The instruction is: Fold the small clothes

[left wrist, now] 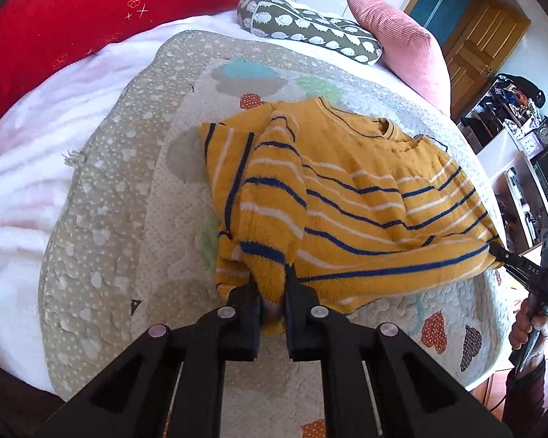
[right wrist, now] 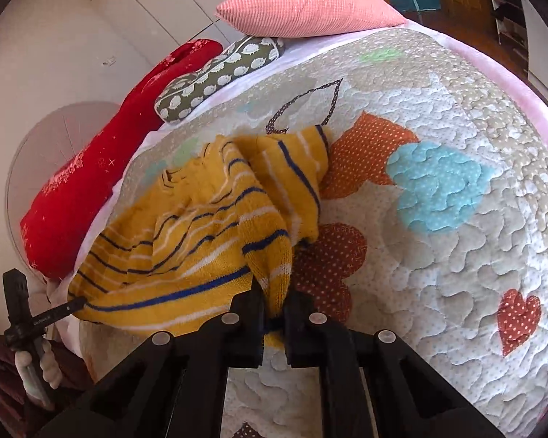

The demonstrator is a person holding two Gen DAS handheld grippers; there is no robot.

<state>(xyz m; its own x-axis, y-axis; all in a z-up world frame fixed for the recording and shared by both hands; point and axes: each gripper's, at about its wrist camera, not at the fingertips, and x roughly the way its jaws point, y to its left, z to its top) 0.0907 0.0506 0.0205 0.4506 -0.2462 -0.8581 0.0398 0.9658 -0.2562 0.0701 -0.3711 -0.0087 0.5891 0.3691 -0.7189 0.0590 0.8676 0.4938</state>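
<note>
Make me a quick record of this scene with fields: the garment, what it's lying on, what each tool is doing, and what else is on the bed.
garment: yellow striped sweater, partly folded, sleeves over body
surface: patchwork quilt
left tool: shut on sweater's lower edge
right tool: shut on sweater's lower edge
nearby: red blanket, pink pillow, hedgehog-print cushion
</note>
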